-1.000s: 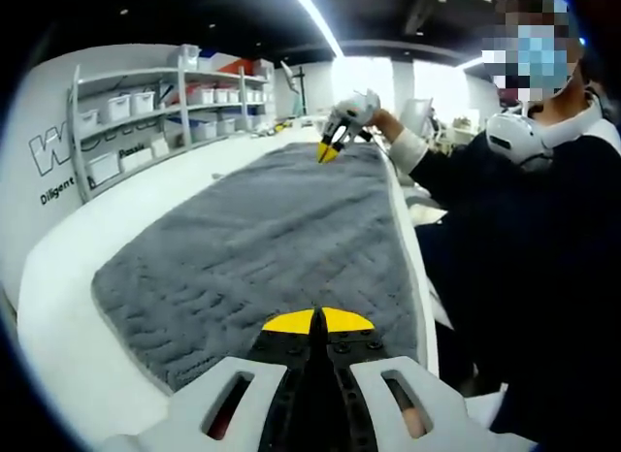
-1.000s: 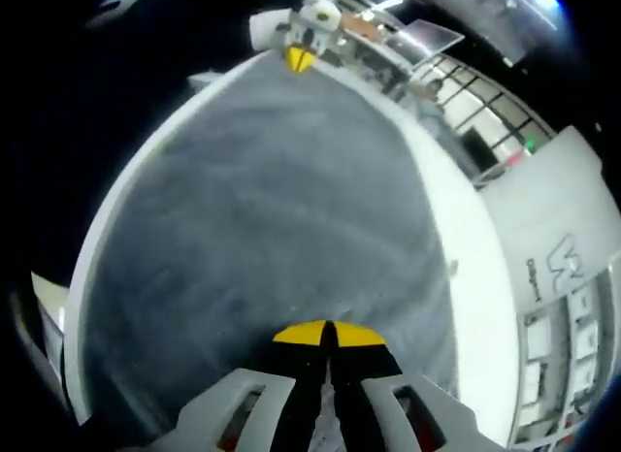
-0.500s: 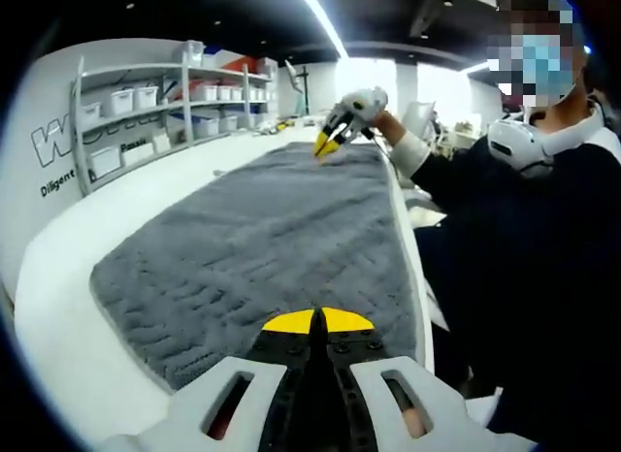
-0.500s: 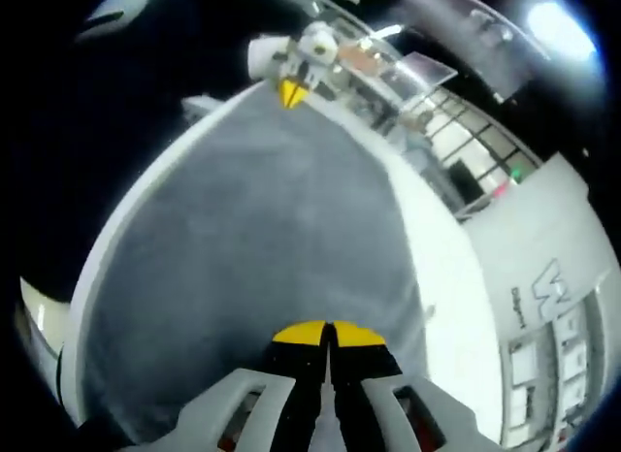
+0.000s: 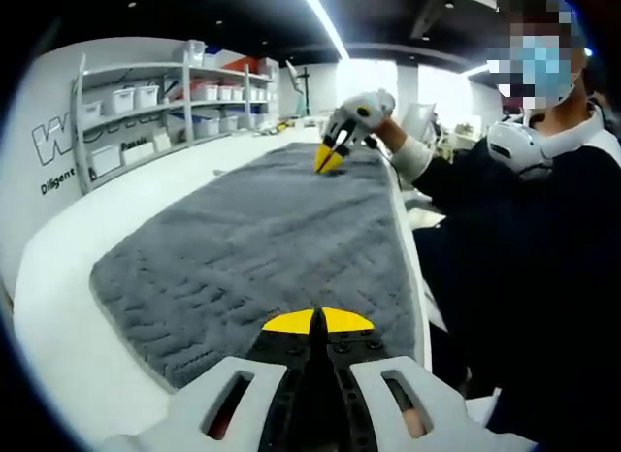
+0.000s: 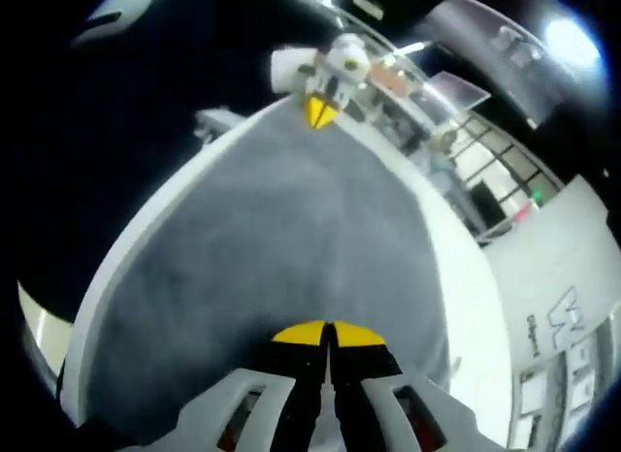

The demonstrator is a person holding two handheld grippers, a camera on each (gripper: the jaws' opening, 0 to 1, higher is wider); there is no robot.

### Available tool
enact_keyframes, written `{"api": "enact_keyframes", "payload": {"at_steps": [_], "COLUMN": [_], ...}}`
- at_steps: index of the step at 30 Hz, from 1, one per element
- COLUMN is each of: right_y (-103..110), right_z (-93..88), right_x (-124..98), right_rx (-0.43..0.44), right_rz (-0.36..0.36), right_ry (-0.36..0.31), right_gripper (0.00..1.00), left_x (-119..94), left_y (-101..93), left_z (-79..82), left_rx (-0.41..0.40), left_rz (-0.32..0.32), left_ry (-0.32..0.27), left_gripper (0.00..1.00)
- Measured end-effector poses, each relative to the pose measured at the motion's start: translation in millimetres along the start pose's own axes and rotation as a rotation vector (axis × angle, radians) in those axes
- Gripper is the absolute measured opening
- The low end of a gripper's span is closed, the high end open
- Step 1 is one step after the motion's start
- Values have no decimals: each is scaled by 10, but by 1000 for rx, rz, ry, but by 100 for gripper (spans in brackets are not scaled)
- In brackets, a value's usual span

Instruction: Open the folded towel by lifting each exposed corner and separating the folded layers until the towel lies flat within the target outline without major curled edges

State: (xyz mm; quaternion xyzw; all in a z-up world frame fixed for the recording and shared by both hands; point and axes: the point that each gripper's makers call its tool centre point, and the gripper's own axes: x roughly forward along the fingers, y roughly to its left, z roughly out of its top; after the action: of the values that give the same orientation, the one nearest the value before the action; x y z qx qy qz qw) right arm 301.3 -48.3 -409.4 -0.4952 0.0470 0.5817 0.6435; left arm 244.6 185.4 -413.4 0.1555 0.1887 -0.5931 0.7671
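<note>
A grey textured towel lies spread out flat along a white table. In the left gripper view my left gripper is shut, its yellow tips over the towel's near end, with nothing visible between them. At the towel's far end my right gripper points its closed yellow tips down at the far corner. In the right gripper view the towel stretches away from my shut right gripper toward the left gripper at the far corner. I cannot tell whether either pinches cloth.
A person in dark clothes stands along the table's right side, holding the right gripper. White shelves with bins and a lettered white wall run beyond the table's left side. A strip of bare table borders the towel.
The right gripper lifted a little off the far corner with its tips slightly parted, then came back down onto it with tips together. The right gripper view has shifted slightly. The towel has not moved.
</note>
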Motion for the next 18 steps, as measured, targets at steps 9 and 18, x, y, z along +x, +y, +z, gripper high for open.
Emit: {"api": "enact_keyframes", "payload": {"at_steps": [9,18], "right_y": [92,94], "right_z": [94,131], "right_x": [142,175], "right_rx": [-16,-10], "right_rz": [37,32], "right_ry": [0,-3], "right_gripper": [0,0], "left_x": [4,-202], "left_y": [5,362], "left_z": [65,660], "left_rx": [68,277], "left_rz": [1,241], "left_ry": [-20,-260], "left_gripper": [1,2]}}
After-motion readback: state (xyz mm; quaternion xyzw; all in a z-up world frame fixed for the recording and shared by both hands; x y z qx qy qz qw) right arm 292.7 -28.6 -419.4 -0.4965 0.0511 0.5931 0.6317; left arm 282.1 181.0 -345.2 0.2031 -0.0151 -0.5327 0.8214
